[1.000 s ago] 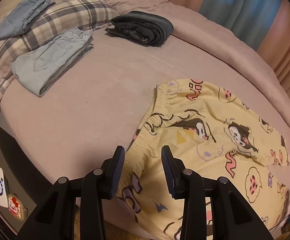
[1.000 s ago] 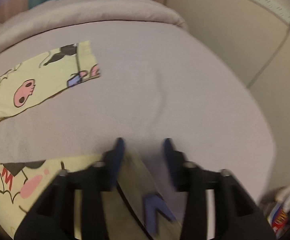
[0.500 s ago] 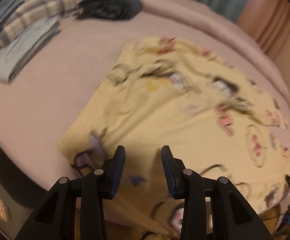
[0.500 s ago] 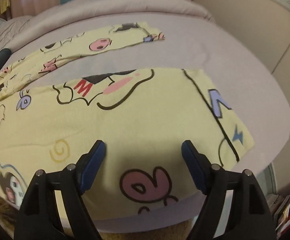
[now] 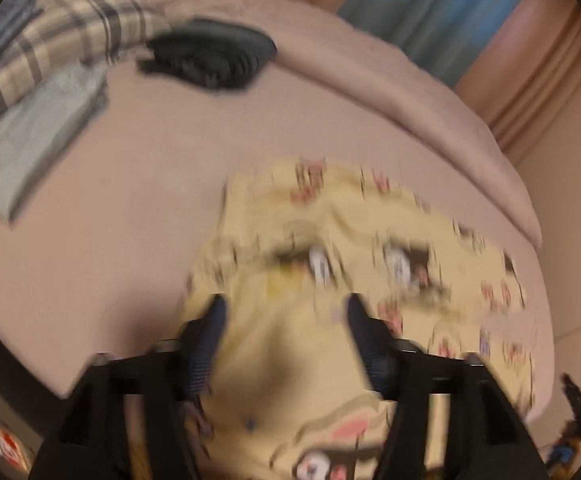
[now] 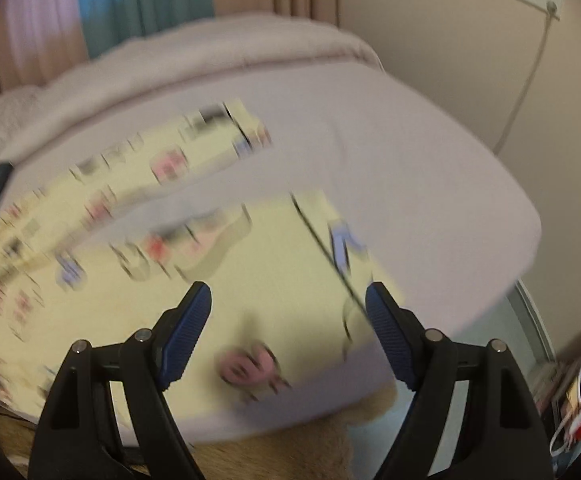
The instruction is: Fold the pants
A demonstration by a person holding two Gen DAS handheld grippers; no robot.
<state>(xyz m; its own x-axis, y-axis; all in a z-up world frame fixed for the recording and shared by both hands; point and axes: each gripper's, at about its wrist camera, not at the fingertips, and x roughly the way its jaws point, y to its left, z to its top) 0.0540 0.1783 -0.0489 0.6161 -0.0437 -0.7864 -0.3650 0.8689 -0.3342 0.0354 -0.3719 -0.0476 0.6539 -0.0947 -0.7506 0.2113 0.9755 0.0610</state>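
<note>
On the pink bed (image 5: 130, 184) the yellow printed pants (image 5: 330, 240) lie spread flat, long axis running from the waistband under the left gripper (image 5: 284, 312) to the leg ends under the right gripper (image 6: 288, 300). Both jaws are spread and hold nothing, each just above its own end, so each hand seems equally near

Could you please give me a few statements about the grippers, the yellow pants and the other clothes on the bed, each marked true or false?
1. Both the left gripper and the right gripper are open. True.
2. The yellow pants hang from the right gripper, clear of the bed. False: they lie spread on the bed, and neither gripper holds them.
3. A dark folded garment lies farther up the bed than the yellow pants. True.
4. The light blue folded pants lie on top of the yellow pants. False: they lie apart, beside the plaid pillow.
</note>
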